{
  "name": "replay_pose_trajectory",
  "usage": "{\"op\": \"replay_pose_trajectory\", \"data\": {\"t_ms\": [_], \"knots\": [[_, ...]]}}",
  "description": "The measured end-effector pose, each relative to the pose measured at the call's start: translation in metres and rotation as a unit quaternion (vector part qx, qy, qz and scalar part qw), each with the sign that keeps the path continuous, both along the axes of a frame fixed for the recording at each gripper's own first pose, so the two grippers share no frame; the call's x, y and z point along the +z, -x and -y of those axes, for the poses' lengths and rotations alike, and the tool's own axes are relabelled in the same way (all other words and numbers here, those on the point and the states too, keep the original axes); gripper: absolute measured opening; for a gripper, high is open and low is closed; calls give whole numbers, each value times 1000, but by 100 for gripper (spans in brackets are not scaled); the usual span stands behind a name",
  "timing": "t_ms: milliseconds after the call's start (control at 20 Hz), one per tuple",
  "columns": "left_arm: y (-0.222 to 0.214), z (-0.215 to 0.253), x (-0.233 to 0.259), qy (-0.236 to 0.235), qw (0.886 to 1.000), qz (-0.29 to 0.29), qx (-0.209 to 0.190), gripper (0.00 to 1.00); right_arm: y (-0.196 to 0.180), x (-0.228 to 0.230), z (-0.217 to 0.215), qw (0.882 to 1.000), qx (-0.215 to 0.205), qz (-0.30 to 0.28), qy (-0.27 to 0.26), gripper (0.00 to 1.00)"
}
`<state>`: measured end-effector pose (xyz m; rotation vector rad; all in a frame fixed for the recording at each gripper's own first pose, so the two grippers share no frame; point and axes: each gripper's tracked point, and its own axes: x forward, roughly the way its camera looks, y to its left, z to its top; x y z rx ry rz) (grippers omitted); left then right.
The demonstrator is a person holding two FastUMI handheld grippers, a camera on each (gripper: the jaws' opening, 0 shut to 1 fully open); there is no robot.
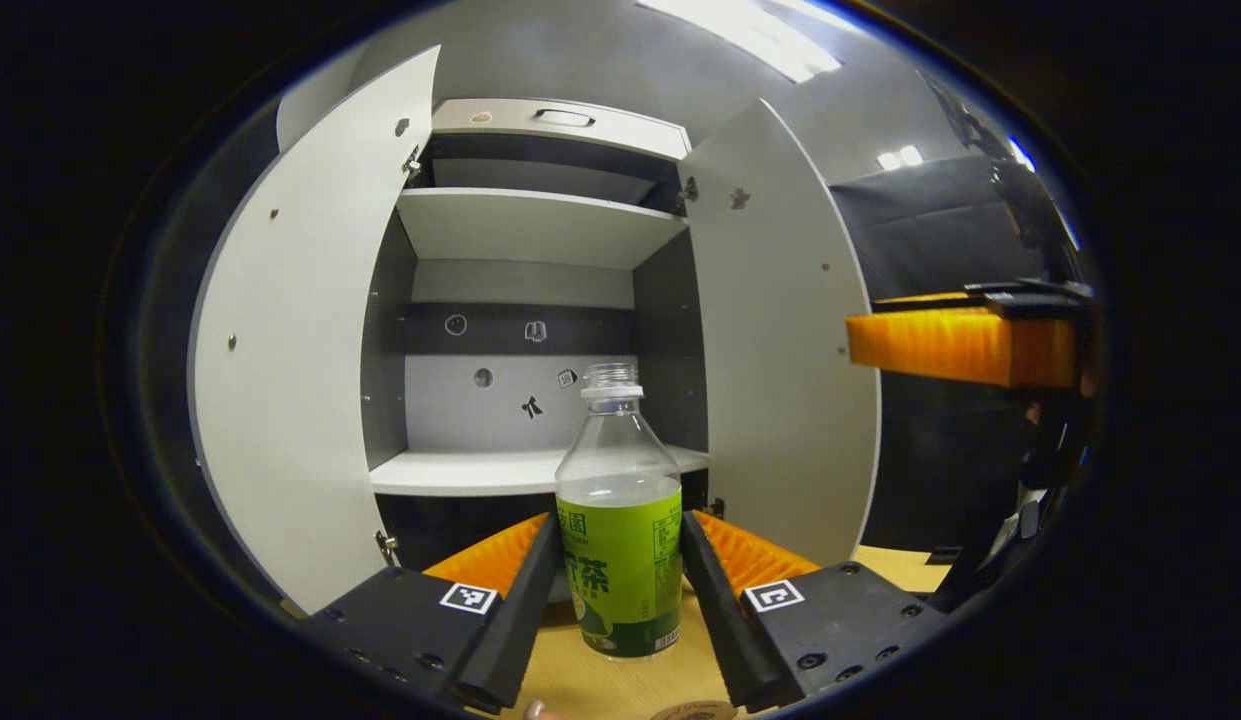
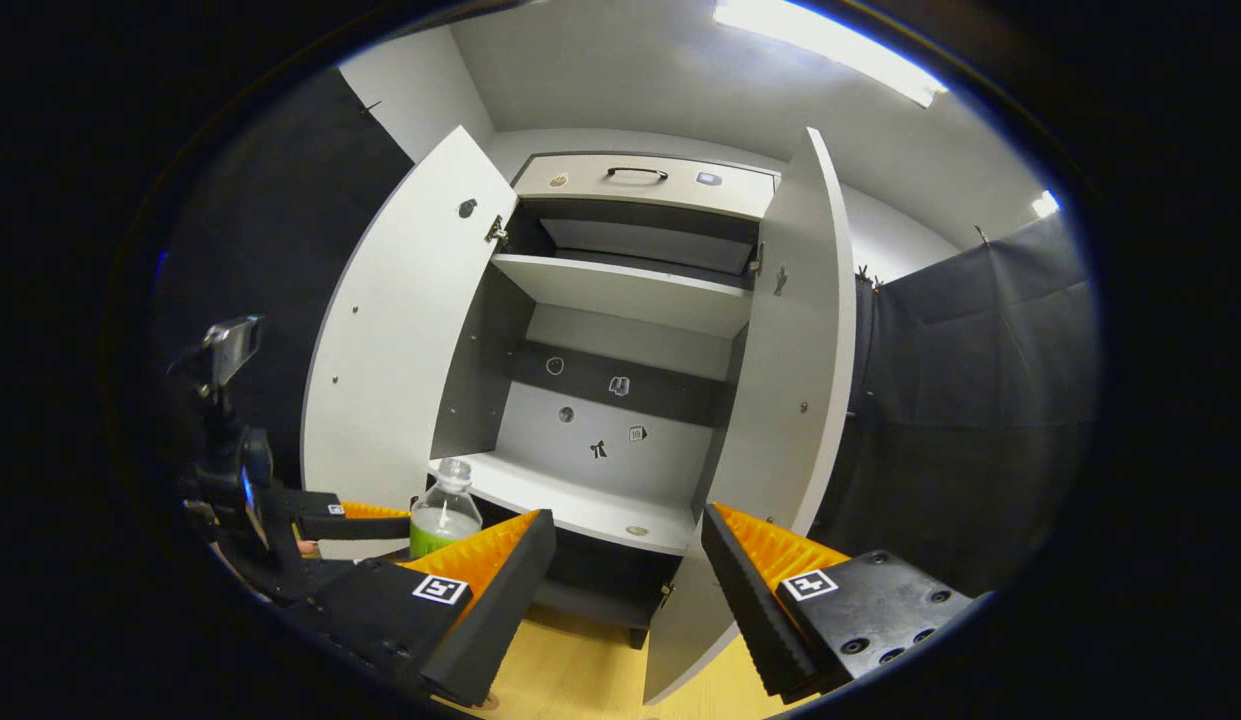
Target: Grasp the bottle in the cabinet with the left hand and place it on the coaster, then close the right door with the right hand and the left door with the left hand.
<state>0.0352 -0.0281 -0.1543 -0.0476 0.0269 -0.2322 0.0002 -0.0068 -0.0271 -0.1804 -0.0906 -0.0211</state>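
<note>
A clear bottle (image 1: 620,540) with a green label and no cap stands upright between the fingers of my left gripper (image 1: 620,530), which is shut on its labelled middle. It is out in front of the open white cabinet (image 1: 460,470), low over the wooden table (image 1: 570,680); I cannot tell whether its base touches. The rim of a round coaster (image 1: 692,711) peeks in nearer to me than the bottle. My right gripper (image 2: 628,520) is open and faces the cabinet, close to the right door (image 2: 790,350). The left door (image 2: 400,370) also stands open. The bottle (image 2: 445,515) shows at lower left.
The cabinet's shelves (image 2: 580,505) are bare, and a drawer with a handle (image 2: 635,180) sits on top. The right gripper's pad (image 1: 960,345) juts in beside the right door (image 1: 780,350). Black cloth walls (image 2: 980,400) close in on the right.
</note>
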Motion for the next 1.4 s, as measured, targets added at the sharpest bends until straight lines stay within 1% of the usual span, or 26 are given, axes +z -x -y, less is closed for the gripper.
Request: {"op": "replay_pose_trajectory", "data": {"t_ms": [150,300,400,450,550,650,800,950,1100,1250,1400], "knots": [[24,21,-38,-3,1000,-6,-9,75,-2,-12,15,1000,-12,-5,-5,98],[51,44,-69,19,1000,-7,-13,75,-2,-21,29,1000,-13,-1,-9,98],[65,54,-85,23,1000,2,0,75,2,-23,38,1000,-10,14,-10,98],[69,56,-97,13,1000,3,11,75,3,-26,41,1000,-6,18,-15,98],[76,61,-117,-11,999,3,30,75,0,-39,42,1000,11,8,-21,97],[81,65,-136,-29,999,1,45,75,1,-58,43,1000,25,-12,-9,97],[82,67,-155,-32,997,7,68,75,8,-77,39,999,48,-25,2,98],[78,67,-168,-46,995,8,83,75,15,-95,37,997,68,-41,6,98],[77,65,-181,-32,996,0,88,75,17,-106,36,996,77,-49,15,98],[79,63,-193,-21,995,-12,96,76,21,-118,34,994,88,-64,6,98],[80,67,-203,-9,996,-20,88,76,21,-124,36,993,89,-75,2,98]]}}
